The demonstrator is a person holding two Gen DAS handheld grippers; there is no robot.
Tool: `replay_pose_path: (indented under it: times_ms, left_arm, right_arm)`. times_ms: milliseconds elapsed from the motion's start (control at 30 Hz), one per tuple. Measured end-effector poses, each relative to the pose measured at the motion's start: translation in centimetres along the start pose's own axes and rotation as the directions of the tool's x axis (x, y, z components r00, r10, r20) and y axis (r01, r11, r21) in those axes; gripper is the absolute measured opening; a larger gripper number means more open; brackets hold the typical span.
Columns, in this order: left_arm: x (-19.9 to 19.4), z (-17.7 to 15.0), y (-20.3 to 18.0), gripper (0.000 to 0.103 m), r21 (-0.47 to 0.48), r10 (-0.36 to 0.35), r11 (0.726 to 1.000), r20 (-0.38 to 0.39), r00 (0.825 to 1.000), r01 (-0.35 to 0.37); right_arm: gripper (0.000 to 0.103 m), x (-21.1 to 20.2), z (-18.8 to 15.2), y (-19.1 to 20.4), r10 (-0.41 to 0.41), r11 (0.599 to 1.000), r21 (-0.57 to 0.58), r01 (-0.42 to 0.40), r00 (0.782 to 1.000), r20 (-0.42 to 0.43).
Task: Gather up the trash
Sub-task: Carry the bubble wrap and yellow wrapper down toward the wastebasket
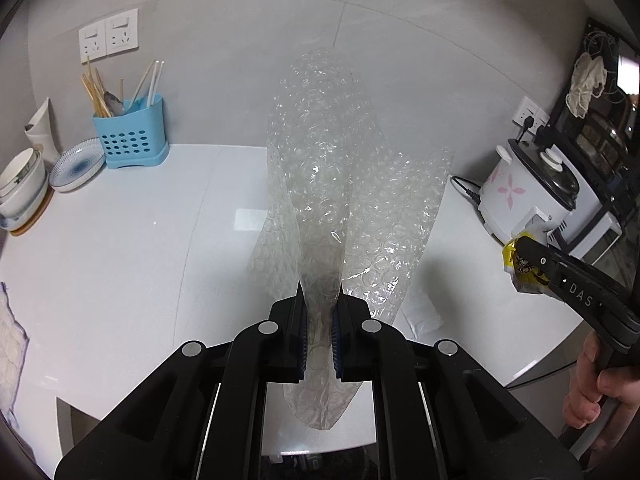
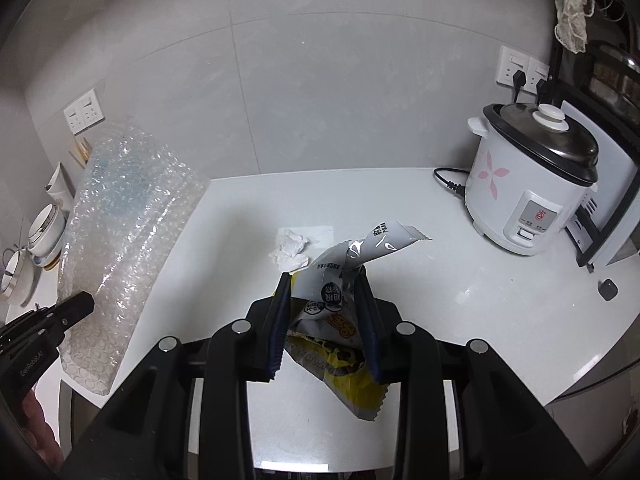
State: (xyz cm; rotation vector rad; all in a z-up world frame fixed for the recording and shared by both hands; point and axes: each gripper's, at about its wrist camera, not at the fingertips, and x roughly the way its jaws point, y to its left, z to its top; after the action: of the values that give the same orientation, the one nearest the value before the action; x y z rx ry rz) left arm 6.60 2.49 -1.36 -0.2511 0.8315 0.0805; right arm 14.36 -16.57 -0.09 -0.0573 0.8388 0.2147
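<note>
The sheet of bubble wrap (image 1: 320,184) is pinched between the blue pads of the left claw (image 1: 320,300), whose jaws are drawn nearly together on it; the sheet stands up and away from the fingertips above the tabletop (image 1: 120,248), with a short tail hanging below the pads toward the near edge; seen from the right wrist the same sheet (image 2: 120,240) hangs at the left, over the tabletop's left edge. The snack wrapper (image 2: 340,320), grey and yellow with print, is gripped in the right claw (image 2: 324,280), jaws narrow and pressed on its crumpled middle; one grey end juts up past the fingertips, the yellow end droops below the pads; the left wrist view shows that claw (image 1: 524,248) at the right, lifted clear of the surface, a hand (image 1: 596,384) on its handle. A crumpled white tissue (image 2: 290,250) lies on the tabletop just beyond the right claw's tips, apart from them. The middle of the white tabletop is bare; at its right stands a rice cooker (image 2: 532,184) with its cord, against the wall; at the far left corner a blue utensil holder (image 1: 130,136), a patterned plate (image 1: 78,164) and bowls (image 1: 20,188) crowd together.
</note>
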Motion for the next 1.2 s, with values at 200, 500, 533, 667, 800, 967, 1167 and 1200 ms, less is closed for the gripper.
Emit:
replay_pose_path:
  times_ms: [200, 500, 533, 667, 800, 967, 1167, 1200]
  left_arm:
    - [-2.5, -3.3, 0.8, 0.008, 0.012, -0.009, 1.0, -0.003, 1.0, 0.009]
    - [-5.0, -8.4, 0.8, 0.008, 0.036, -0.043, 0.998, -0.028, 0.999, 0.044]
    - [-5.4, -9.2, 0.8, 0.008, 0.038, -0.05, 0.998, -0.033, 0.998, 0.051]
    - [-6.0, -11.8, 0.6, 0.008, 0.05, -0.071, 0.996, -0.065, 0.995, 0.074]
    - [-6.4, -14.6, 0.5, 0.008, 0.054, -0.085, 0.994, -0.096, 0.992, 0.09]
    - [-6.8, -18.3, 0.6, 0.008, 0.076, -0.09, 0.992, -0.143, 0.986, 0.101]
    - [-6.9, -22.6, 1.4, 0.008, 0.074, -0.096, 0.991, -0.198, 0.975, 0.113]
    - [-6.8, -23.2, 1.5, 0.008, 0.076, -0.094, 0.991, -0.204, 0.974, 0.111]
  right_arm:
    - [0.03, -3.9, -3.0, 1.9, 0.01, 1.0, -0.016, -0.009, 0.998, 0.065]
    - [0.03, -8.0, -8.7, 3.4, 0.021, 0.999, -0.03, -0.018, 0.996, 0.085]
    - [0.03, -8.2, -9.3, 3.5, 0.024, 0.999, -0.028, -0.021, 0.996, 0.083]
    - [0.03, -9.4, -12.2, 3.8, 0.036, 0.999, -0.042, -0.033, 0.997, 0.071]
    - [0.03, -10.1, -14.8, 4.2, 0.047, 0.997, -0.061, -0.043, 0.997, 0.056]
    - [0.03, -10.3, -18.4, 3.9, 0.061, 0.997, -0.059, -0.06, 0.998, 0.026]
    - [0.03, -9.9, -22.5, 2.7, 0.071, 0.997, -0.04, -0.072, 0.997, -0.027]
    - [0.03, -9.8, -23.1, 2.5, 0.071, 0.997, -0.037, -0.073, 0.997, -0.038]
